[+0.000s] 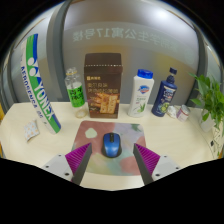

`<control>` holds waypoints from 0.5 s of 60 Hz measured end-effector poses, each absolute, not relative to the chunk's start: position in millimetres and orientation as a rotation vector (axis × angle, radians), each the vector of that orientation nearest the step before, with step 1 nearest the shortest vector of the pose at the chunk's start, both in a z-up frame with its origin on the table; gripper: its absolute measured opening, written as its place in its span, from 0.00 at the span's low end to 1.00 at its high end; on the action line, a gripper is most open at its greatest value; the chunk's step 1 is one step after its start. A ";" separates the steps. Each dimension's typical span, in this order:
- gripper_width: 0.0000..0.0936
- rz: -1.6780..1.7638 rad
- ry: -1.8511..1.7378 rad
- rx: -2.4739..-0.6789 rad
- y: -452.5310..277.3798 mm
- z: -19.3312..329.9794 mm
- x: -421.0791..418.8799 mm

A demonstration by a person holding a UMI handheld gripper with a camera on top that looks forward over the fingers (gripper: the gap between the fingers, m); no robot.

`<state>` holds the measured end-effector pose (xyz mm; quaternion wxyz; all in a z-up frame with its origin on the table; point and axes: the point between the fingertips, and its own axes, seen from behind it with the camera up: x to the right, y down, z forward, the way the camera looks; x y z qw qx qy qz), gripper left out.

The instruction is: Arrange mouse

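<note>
Gripper view: looks forward over a pale counter (30, 150) toward a glass partition bearing lettering.
Mouse: blue mouse (110, 146), smooth rounded shell, low centre of the frame, lying on a grey mouse pad (112, 165).
Gripper (110, 160): jaws apart, one to each side of the mouse, a gap visible at both sides; nothing clamped.
Pads: purple pads (80, 157) with a ribbed look on the inner faces, angled inward toward the mouse.
Judgement: the jaws appear lined up to close on the mouse; it rests on its own support.
Back row, left: tall white-and-green shuttlecock tube (40, 85), leaning, upper left.
Back row, centre: clear plastic bottle (73, 92) beside an upright brown cardboard box (104, 86).
Back row, right: white pump bottle (143, 93) and dark blue bottle (167, 92), both upright.
Right edge: leafy green plant (212, 105).
Placement: the containers stand well beyond the mouse, leaving the approach unobstructed.
</note>
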<state>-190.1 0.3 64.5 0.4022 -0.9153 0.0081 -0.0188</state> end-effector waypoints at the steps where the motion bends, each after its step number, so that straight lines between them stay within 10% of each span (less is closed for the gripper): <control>1: 0.91 -0.048 0.022 -2.312 -5.2 70.0 -191.9; 30: 0.91 -0.124 0.040 -2.273 -127.4 161.3 -216.7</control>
